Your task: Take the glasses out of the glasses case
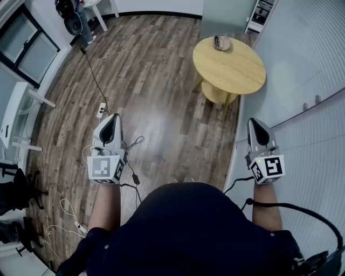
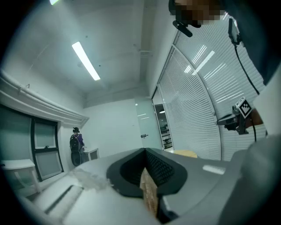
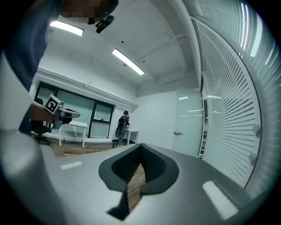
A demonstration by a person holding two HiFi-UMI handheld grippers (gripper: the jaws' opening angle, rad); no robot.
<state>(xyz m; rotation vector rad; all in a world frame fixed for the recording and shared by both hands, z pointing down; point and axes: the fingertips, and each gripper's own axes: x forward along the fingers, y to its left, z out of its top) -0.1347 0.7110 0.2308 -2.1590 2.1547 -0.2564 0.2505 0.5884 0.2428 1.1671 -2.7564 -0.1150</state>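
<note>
A small brownish glasses case [image 1: 221, 42] lies at the far edge of a round wooden table [image 1: 237, 70], well ahead of me; the glasses themselves do not show. My left gripper [image 1: 113, 118] hangs over the wooden floor, far short of the table and to its left. The right gripper [image 1: 255, 123] is held beside the white blinds wall, also short of the table. Both point forward with jaws closed tip to tip and nothing between them. In the left gripper view the jaw tips [image 2: 145, 150] meet, with the table [image 2: 186, 153] a sliver beyond. The right gripper view's tips [image 3: 141, 145] meet too.
Cables and a power strip [image 1: 102, 109] lie on the floor by my left side. White desks [image 1: 19, 116] and a black chair [image 1: 21, 191] stand at the left. A person with a backpack [image 3: 122, 127] stands at the far wall. A shelf [image 1: 262, 13] stands behind the table.
</note>
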